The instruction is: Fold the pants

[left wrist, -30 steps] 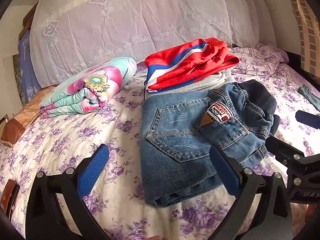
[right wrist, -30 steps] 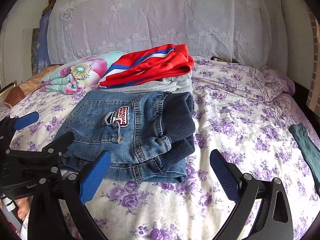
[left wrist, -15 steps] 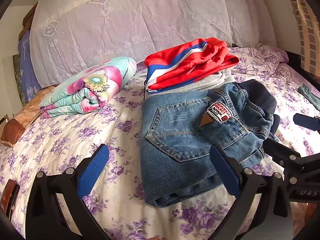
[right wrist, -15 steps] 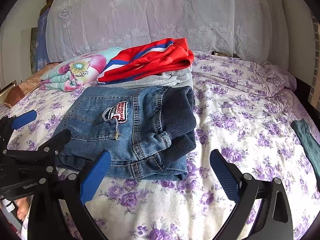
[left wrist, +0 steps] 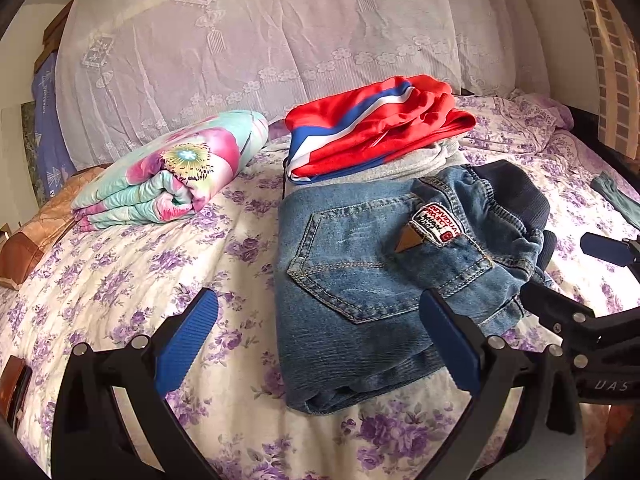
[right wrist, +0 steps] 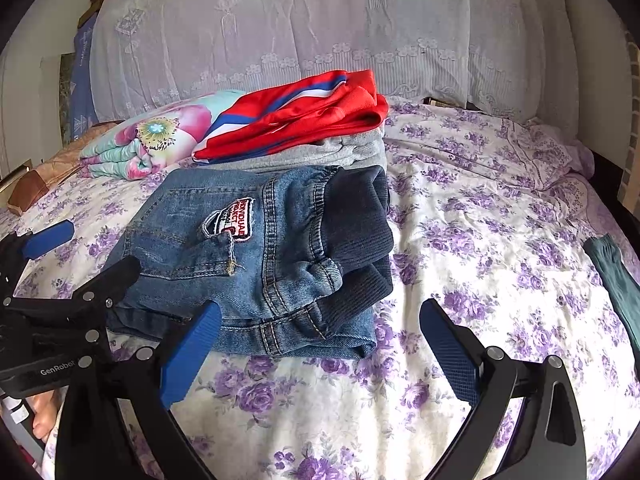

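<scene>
Blue denim pants (left wrist: 384,280) lie folded in a compact stack on the flowered bedsheet (left wrist: 120,280), back pocket and logo patch up, dark ribbed waistband to the right. They also show in the right wrist view (right wrist: 260,260). My left gripper (left wrist: 320,344) is open and empty, hovering just before the pants' near edge. My right gripper (right wrist: 320,356) is open and empty, in front of the pants' near right corner. Each gripper shows at the edge of the other's view.
A folded red, white and blue garment (left wrist: 372,132) sits on a grey one (left wrist: 420,160) right behind the pants. A rolled floral blanket (left wrist: 172,172) lies at the back left. A teal sock (right wrist: 616,280) lies at the right. A lace-covered headboard (left wrist: 280,40) stands behind.
Both grippers stay open and nearly still. The right wrist view has shifted slightly, bringing the pants a little lower and nearer in the frame.
</scene>
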The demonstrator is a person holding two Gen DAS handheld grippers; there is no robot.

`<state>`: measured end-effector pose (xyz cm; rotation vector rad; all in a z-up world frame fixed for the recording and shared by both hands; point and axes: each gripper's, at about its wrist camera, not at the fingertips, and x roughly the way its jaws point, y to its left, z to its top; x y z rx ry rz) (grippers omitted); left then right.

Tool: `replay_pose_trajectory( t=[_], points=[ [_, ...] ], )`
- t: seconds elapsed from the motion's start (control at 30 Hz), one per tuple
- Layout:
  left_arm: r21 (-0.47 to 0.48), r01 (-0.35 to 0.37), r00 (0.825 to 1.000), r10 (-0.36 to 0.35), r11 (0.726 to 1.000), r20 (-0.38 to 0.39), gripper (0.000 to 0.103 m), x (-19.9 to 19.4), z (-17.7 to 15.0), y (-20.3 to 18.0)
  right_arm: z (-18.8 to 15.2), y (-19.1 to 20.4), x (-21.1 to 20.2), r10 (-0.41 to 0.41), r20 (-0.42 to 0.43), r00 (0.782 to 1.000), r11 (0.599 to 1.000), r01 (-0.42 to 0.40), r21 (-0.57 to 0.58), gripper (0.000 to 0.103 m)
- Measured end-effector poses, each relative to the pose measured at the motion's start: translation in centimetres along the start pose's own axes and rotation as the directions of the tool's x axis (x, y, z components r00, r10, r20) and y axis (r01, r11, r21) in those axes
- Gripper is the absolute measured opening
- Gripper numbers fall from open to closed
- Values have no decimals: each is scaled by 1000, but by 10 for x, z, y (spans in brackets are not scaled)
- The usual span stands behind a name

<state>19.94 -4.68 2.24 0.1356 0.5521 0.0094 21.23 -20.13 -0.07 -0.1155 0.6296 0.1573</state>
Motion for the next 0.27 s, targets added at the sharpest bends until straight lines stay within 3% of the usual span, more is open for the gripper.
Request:
replay_pose_trajectory(
  t=[0.27],
  points=[
    [18, -4, 1000, 4, 1000, -1, 98, 0, 1, -3, 0, -4, 4, 9, -22, 1000, 1000, -9, 8, 99]
  ],
)
